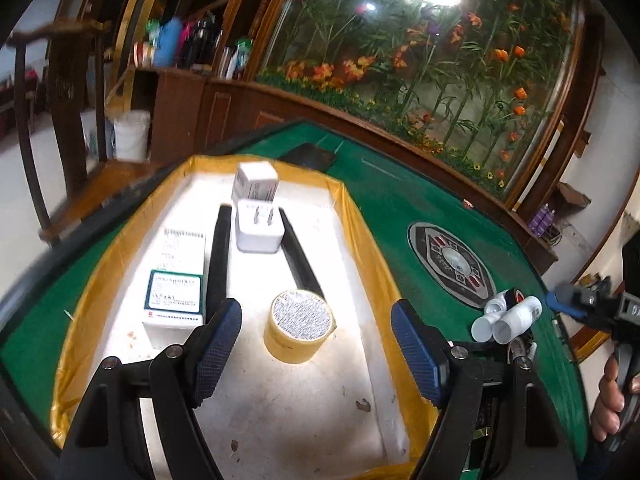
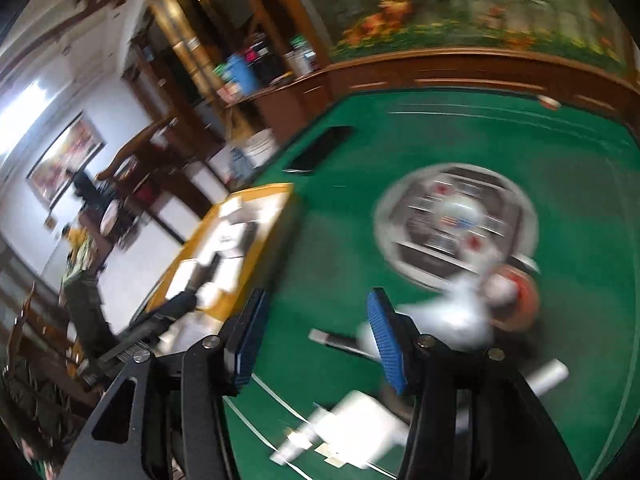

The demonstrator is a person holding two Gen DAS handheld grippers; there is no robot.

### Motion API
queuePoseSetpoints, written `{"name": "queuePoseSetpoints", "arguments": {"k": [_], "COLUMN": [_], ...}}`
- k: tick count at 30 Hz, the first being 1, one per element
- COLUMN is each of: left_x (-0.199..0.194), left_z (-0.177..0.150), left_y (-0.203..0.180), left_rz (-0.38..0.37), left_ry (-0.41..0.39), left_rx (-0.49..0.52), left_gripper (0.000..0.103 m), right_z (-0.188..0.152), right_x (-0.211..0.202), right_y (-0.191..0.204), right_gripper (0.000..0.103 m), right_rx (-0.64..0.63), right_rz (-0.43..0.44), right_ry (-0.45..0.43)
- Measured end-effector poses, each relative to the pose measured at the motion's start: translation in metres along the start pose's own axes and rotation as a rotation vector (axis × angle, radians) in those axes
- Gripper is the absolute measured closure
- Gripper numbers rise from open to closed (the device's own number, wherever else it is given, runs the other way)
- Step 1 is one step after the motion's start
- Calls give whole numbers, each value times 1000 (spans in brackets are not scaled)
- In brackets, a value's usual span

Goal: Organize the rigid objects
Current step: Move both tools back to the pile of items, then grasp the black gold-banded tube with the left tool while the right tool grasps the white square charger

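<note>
Left claw: the left claw (image 1: 316, 344) hung over the tray (image 1: 360, 216), wide open, with nothing held.
Tub: a yellow tub (image 1: 298, 326) stood in the tray, in the gap between the two blue pads (image 1: 218, 348), touching neither.
Plug: a white plug (image 1: 258, 226) lay in the tray at 12 o'clock from the tub, further from the left claw.
Small box: a small box (image 1: 256, 182) sat just past the plug, at 12 o'clock again.
Big box: a big box (image 1: 174, 296) with green print lay at 9 o'clock from the tub, just beside the left pad.
Table: the tray sat on a green table (image 1: 400, 208).
Bottles: white bottles (image 1: 504, 318) lay on the table at 3 o'clock from the left claw, outside the tray.
Right claw: the right claw (image 2: 316, 340) was over the green table, partly open, with nothing between its pads; the view was blurred.
White things: blurred white things (image 2: 444, 316) lay at 2 o'clock from the right claw, and another white thing (image 2: 356, 424) at 6 o'clock, under it.
Tray again: from the right claw the tray (image 2: 260, 248) was at 10 o'clock.
Hand: a hand (image 1: 610, 396) held the right claw's grip.
</note>
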State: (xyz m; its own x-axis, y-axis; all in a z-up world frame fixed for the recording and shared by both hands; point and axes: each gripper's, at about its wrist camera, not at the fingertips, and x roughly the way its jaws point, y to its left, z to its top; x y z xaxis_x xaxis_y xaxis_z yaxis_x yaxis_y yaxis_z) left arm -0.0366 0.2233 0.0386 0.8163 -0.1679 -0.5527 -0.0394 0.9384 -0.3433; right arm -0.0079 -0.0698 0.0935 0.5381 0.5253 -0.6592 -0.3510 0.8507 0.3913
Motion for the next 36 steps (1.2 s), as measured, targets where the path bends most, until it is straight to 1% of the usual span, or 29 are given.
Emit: {"name": "queuePoseSetpoints", "arguments": {"k": [2,4,6,8,9,10,14,17,19,21,22,23,24,25,27,28,31,36], "left_x": [-8,-15,-15,-14,-12,-9,2,6,10,17,22,25,25,25,26,25,23,20], "left_z": [0,-3,-12,-25,-36,-44,-70,-78,-82,-82,-83,-83,-84,-83,-83,-83,-82,-83], "left_y": [-15,-41,-71,-95,-107,-115,-133,-143,-149,-151,-151,-149,-149,-150,-146,-144,-137,-131], "left_rz": [-27,-71,-120,-174,-218,-238,-236,-218,-198,-181,-174,-171,-157,-148,-127,-116,-110,-100], "left_ry": [-16,-7,43,111,156,195,307,333,341,365,374,382,366,363,362,362,364,358], "left_rx": [24,87,170,230,255,272,339,385,422,433,435,437,442,445,446,443,423,411], "left_gripper": [22,18,16,16,16,16,16,17,27,44,49,57,63,65,76,78,78,78], "right_z": [-9,-17,-24,-24,-23,-23,-25,-27,-29,-32,-32,-34,-35,-37,-41,-43,-51,-62], "right_x": [-12,-20,-25,-27,-27,-28,-30,-24,-20,-18,-16,-14,-12,-12,-5,-3,10,29], "right_y": [-28,-55,-82,-96,-98,-98,-92,-87,-84,-81,-79,-75,-72,-69,-61,-57,-45,-36], "right_gripper": [53,53,53,53,53,53,53,53,53,53,53,53,53,53,53,53,53,53], "right_rx": [52,112,178,225,233,230,196,192,190,184,176,164,156,150,122,110,64,40], "right_rz": [-6,-20,-34,-24,-9,-1,29,55,70,85,90,97,101,105,123,130,158,158], "right_ry": [-15,-35,-51,-53,-52,-51,-49,-27,-9,5,15,27,35,41,75,90,156,226]}}
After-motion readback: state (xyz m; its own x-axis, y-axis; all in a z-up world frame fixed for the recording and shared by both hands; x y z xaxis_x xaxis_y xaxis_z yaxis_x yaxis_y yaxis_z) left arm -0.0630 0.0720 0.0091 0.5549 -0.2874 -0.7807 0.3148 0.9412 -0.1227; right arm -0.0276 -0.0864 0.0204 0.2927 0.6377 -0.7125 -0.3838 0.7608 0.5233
